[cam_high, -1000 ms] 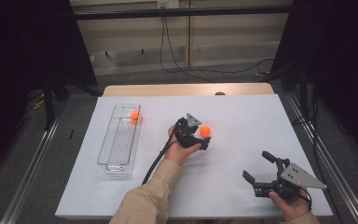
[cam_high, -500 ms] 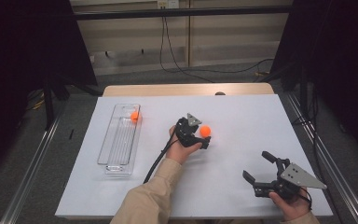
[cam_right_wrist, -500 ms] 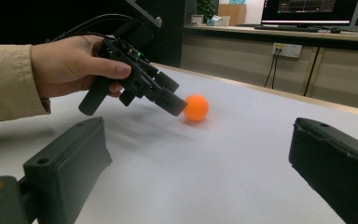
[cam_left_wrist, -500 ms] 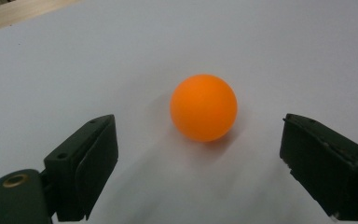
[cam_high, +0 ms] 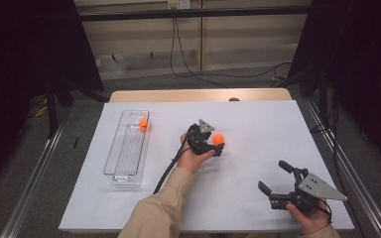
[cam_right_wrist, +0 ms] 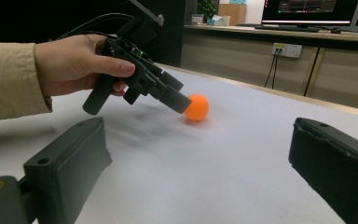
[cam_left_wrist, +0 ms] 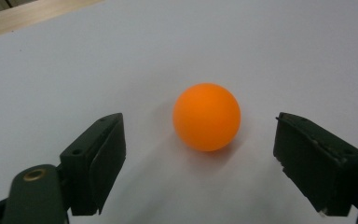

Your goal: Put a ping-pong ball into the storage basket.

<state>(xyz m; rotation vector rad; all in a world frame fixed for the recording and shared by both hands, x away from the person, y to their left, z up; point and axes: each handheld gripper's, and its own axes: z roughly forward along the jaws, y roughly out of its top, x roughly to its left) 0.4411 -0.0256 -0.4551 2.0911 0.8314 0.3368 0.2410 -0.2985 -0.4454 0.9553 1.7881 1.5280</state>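
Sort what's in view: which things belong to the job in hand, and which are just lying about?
In the job:
- orange ball, between the left claw jaws, which have just been closing, untouched
- clear tray
- second orange ball in the tray

Lying about:
- right claw, open, idle
- wall cables

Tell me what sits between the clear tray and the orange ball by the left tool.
Between the clear tray and the orange ball, the high view shows bare white table, then the left tool itself and the hand holding it.
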